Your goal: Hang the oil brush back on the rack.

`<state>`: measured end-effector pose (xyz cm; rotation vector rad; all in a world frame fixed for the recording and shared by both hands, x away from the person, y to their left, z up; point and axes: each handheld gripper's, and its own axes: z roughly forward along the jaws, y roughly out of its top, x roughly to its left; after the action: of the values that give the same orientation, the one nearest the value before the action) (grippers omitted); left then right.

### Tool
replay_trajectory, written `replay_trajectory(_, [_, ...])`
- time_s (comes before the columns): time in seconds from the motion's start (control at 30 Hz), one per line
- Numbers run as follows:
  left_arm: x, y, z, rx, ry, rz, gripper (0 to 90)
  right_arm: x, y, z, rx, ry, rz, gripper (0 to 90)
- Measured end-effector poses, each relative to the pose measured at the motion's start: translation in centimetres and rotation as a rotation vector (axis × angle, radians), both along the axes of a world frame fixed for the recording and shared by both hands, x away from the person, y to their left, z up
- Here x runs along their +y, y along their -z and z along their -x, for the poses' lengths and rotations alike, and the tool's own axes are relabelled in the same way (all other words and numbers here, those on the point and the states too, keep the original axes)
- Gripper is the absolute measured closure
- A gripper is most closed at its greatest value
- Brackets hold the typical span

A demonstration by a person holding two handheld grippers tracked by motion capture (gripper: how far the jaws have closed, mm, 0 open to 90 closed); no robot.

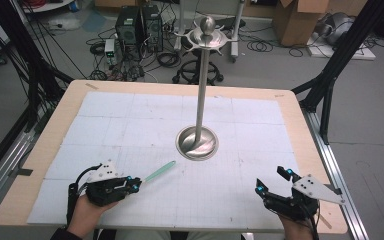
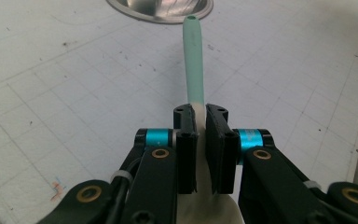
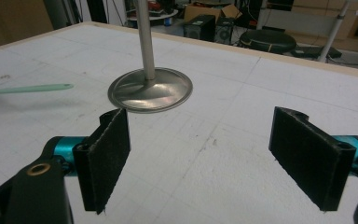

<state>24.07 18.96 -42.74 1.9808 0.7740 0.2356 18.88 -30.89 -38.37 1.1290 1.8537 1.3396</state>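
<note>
A person is sitting at a pale wooden table (image 1: 40,150) covered with a white gridded mat (image 1: 145,125), working a two-jaw gripper in each hand.

At the near left, the left gripper (image 1: 135,184) is lying low over the mat, its black body cradled in the person's left hand (image 1: 87,212). Its jaws are pinched almost together and are clamping the white end of a slim utensil with a mint-green handle (image 1: 160,171). In the left gripper view the green handle (image 2: 194,60) is running straight out from between the two black pads (image 2: 186,154), with the white end squeezed in the narrow gap and spreading out below them. The handle is sticking out up and to the right, raised a little off the mat, its free tip pointing toward the base of the stand and stopping just short of it.

In the middle of the mat, a polished metal stand (image 1: 200,90) is rising from a round dished base (image 1: 197,143) to a small tray with a ball on top.

At the near right, the right gripper (image 1: 275,181) is resting near the table's front edge, well apart from the utensil. Its jaws are standing wide, and in the right gripper view the two black pads (image 3: 106,154) are gaping over bare mat with nothing between them.
</note>
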Motion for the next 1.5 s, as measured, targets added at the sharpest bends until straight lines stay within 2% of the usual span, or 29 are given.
replay_trajectory(0.23, [0.3,-0.4,0.1,-0.015,-0.005,0.043,82.4,-0.1,0.0,0.0,-0.003,-0.001,-0.001,18.8])
replay_trajectory(0.37, [0.5,-0.6,0.1,-0.019,0.003,0.082,82.4,0.0,0.1,-0.2,0.003,-0.005,0.001,18.8])
replay_trajectory(0.6, [0.5,-1.8,0.7,-0.063,0.029,0.16,82.3,0.4,-0.1,-0.1,-0.005,-0.043,-0.014,18.8])
replay_trajectory(0.73, [0.1,-2.6,1.2,-0.097,0.054,0.217,82.3,1.1,-0.3,-0.2,-0.012,-0.098,-0.051,18.8])
replay_trajectory(0.77, [0.0,-2.8,1.3,-0.106,0.059,0.222,82.2,1.6,-0.5,-0.2,-0.019,-0.127,-0.06,18.8])
replay_trajectory(0.8, [-0.1,-3.0,1.5,-0.115,0.064,0.233,82.2,1.6,-0.5,-0.2,-0.019,-0.127,-0.06,18.8])
replay_trajectory(0.97, [-0.8,-3.6,2.1,-0.141,0.088,0.252,82.2,3.7,-0.9,-0.4,-0.023,-0.209,-0.061,19.1])
replay_trajectory(1.2, [-1.4,-4.4,2.7,-0.167,0.109,0.294,82.2,7.7,-1.9,-0.6,-0.029,-0.349,-0.065,21.7])
replay_trajectory(1.33, [-1.9,-4.7,3.2,-0.189,0.117,0.305,82.1,9.0,-2.2,-0.8,-0.026,-0.389,-0.072,22.8])
replay_trajectory(1.5, [-2.5,-4.9,3.6,-0.196,0.138,0.317,82.2,10.7,-2.5,-1.3,-0.01,-0.446,-0.086,26.2])
